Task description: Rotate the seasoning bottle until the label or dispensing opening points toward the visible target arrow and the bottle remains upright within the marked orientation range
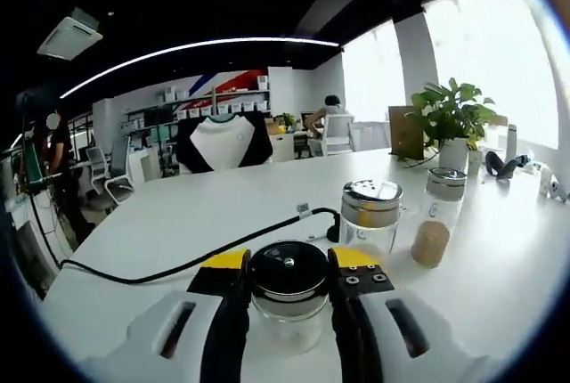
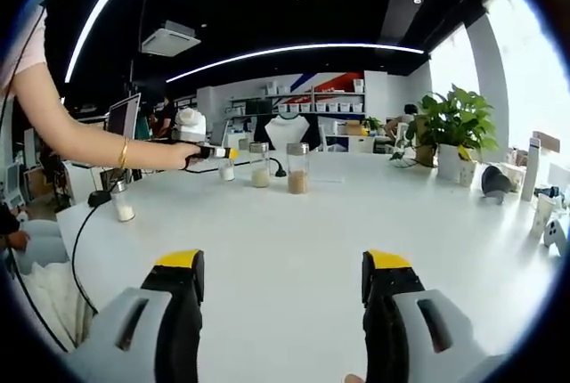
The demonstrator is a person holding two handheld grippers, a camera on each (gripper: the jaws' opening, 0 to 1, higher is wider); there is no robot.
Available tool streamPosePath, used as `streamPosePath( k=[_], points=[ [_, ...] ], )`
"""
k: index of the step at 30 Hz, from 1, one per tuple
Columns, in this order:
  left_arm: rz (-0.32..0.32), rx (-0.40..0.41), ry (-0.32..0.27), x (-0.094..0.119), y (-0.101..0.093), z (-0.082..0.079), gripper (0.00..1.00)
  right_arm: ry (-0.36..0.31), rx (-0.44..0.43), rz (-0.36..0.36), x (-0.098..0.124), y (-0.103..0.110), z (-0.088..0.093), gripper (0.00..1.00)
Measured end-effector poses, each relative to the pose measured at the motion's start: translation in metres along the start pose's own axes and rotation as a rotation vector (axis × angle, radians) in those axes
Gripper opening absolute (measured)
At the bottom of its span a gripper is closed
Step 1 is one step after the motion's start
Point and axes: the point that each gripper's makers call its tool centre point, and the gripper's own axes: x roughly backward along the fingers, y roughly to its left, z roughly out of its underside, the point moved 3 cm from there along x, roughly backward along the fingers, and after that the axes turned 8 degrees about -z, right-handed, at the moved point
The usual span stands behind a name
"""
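— What sort of place is this?
— An open office: a long white bench (image 2: pixel 294 223), swivel chairs (image 1: pixel 111 178), a monitor (image 2: pixel 122 118), storage shelves (image 2: pixel 307 102), a ceiling projector (image 2: pixel 167 40), and a potted plant (image 1: pixel 451 120) beside big windows (image 1: pixel 490 53).

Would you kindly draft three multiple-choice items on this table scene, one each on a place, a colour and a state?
1. The bottle with the dark lid sits:
A. between the left tongs' jaws
B. beside the potted plant
C. on a shelf

2. The jaw tips of the right tongs are:
A. red
B. yellow
C. green

3. The right tongs are:
A. shut on a bottle
B. open, holding nothing
C. shut on a cable

Answers: 1 A, the left tongs flank it; 2 B, yellow pads show; 3 B, bare table lies between the jaws.
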Motion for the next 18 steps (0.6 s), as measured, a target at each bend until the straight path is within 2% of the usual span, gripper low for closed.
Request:
streamPosePath(
  k=[4,6,10,15,18],
  points=[
    [0.007,0.005,0.007,0.011,-0.002,0.002,0.35,0.001,0.003,-0.014,-0.001,0.004,-0.001,0.71],
    [0.034,0.015,0.008,0.022,-0.006,0.002,0.35,-0.011,0.003,-0.023,-0.002,0.006,-0.003,0.71],
    [0.063,-0.027,0.006,0.041,-0.015,0.004,0.35,-0.036,-0.005,-0.028,-0.004,0.009,-0.008,0.71],
    [0.087,-0.012,0.007,0.061,-0.021,0.004,0.35,-0.045,0.002,-0.069,-0.010,0.024,-0.011,0.71],
    [0.120,-0.013,0.001,0.081,-0.032,0.004,0.35,-0.052,0.004,-0.077,-0.011,0.031,-0.011,0.71]
  ],
)
